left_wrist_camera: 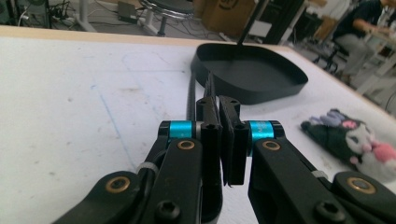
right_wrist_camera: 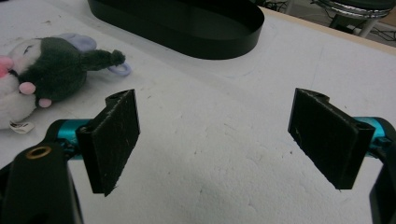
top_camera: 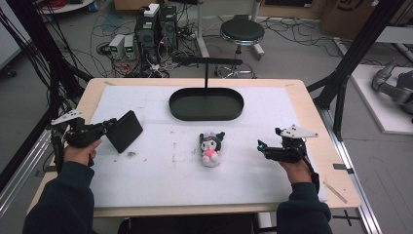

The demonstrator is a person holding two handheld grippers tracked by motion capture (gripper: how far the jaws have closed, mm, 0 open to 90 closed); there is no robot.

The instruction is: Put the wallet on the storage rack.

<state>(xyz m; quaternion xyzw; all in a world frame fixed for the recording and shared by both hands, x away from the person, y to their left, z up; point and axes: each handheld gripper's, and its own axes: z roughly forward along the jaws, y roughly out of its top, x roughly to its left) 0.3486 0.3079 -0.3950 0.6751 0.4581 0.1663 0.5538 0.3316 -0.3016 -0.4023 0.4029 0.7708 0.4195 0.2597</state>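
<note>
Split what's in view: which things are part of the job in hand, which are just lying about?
In the job:
- left tool, shut on the flat black square plate, held off the table
- black oval metal tray with upright handle, the likely drop spot

Lying about:
- black-and-white plush toy with pink front, untouched on the white mat
- right tool, open and holding nothing
- round black stool behind the table

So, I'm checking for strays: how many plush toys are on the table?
1. The plush toy lies on the white mat just in front of the black tray, between the two grippers.
</note>
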